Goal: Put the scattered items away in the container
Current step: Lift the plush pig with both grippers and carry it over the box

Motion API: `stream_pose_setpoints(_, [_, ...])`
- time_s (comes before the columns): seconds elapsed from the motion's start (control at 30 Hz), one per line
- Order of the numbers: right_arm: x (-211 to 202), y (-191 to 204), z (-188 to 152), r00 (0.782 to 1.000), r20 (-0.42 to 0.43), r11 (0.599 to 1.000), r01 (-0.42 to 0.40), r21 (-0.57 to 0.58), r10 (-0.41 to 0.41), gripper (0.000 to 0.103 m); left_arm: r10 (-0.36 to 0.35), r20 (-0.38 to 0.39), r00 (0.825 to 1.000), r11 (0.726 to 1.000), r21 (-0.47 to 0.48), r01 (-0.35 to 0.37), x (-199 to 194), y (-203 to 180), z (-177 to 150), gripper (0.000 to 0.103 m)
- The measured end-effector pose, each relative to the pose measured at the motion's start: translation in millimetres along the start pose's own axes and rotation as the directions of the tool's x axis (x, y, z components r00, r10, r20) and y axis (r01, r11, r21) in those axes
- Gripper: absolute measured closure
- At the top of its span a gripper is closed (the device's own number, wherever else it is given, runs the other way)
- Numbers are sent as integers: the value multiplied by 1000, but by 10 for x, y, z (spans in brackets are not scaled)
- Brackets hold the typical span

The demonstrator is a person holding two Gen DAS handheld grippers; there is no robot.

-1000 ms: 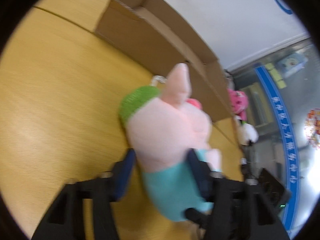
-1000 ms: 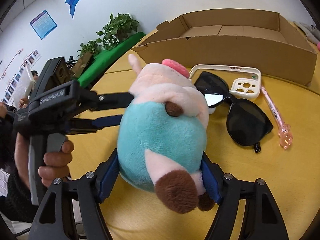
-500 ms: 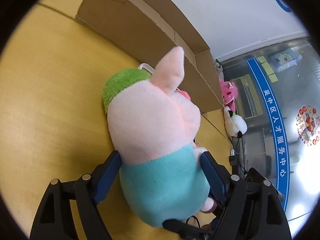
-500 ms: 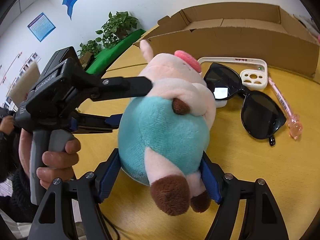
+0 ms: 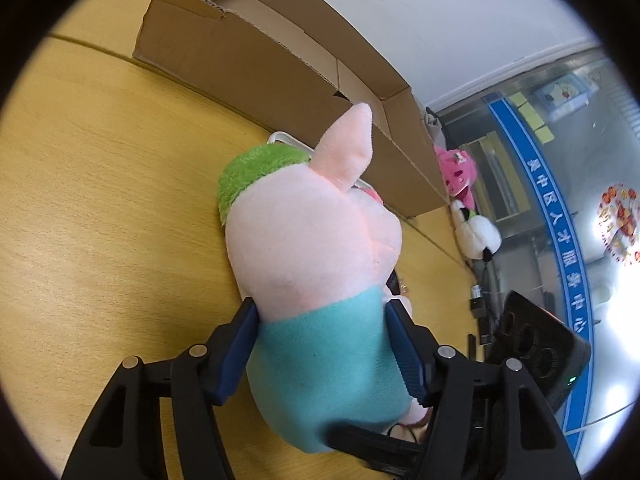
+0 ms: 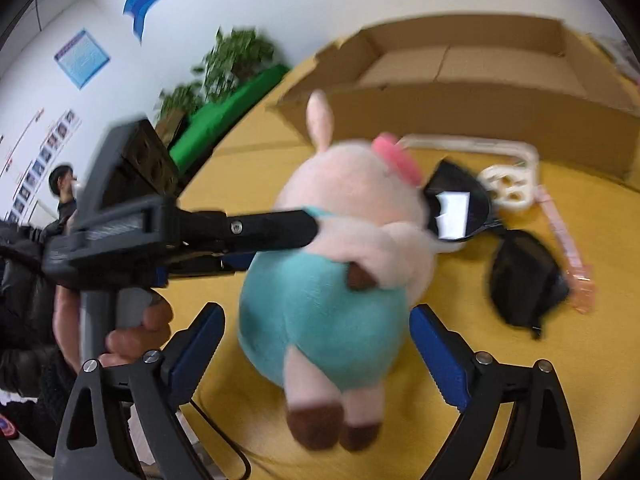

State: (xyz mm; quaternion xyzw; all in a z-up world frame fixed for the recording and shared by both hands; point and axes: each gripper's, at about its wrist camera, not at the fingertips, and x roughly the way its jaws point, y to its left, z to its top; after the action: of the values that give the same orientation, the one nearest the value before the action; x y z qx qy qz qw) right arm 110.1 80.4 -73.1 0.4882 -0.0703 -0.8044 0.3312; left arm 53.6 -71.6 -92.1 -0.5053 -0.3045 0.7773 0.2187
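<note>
Since half a second ago the right gripper (image 6: 316,344) has let go: its jaws have just been opening and now stand clear of the plush pig (image 5: 320,280) on both sides, the toy between them untouched. The left gripper (image 5: 320,320) jaws have just closed in; pads press the pig's teal body, holding it above the table (image 5: 100,220). Beyond both jaws: cardboard box (image 6: 480,92), sunglasses (image 6: 520,276), phone case (image 6: 516,184).

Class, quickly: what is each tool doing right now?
Left tool: closing, pads pressed on the plush pig.
Right tool: just opened, clear of the pig.
</note>
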Motion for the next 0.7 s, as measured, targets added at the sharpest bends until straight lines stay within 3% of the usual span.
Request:
stream_pose_setpoints(0.17, [-28, 130, -19, 1000, 19, 998, -4, -63, 5, 27, 24, 32, 999, 999, 28, -25, -201, -39, -47, 45])
stream_pose_setpoints(0.37, [-378, 406, 69, 992, 127, 993, 15, -117, 0, 28, 35, 119, 992, 988, 148, -52, -563, -505, 115, 45])
stream_pose_setpoints(0.53, [-847, 584, 493, 965, 261, 985, 48, -166, -3, 28, 20, 179, 984, 945, 318, -77, -898, -1143, 644, 44])
stream_pose_setpoints(0.7, [-1305, 673, 1173, 930, 367, 974, 90, -208, -7, 29, 0, 242, 970, 884, 454, -113, -1206, -1703, 1245, 44])
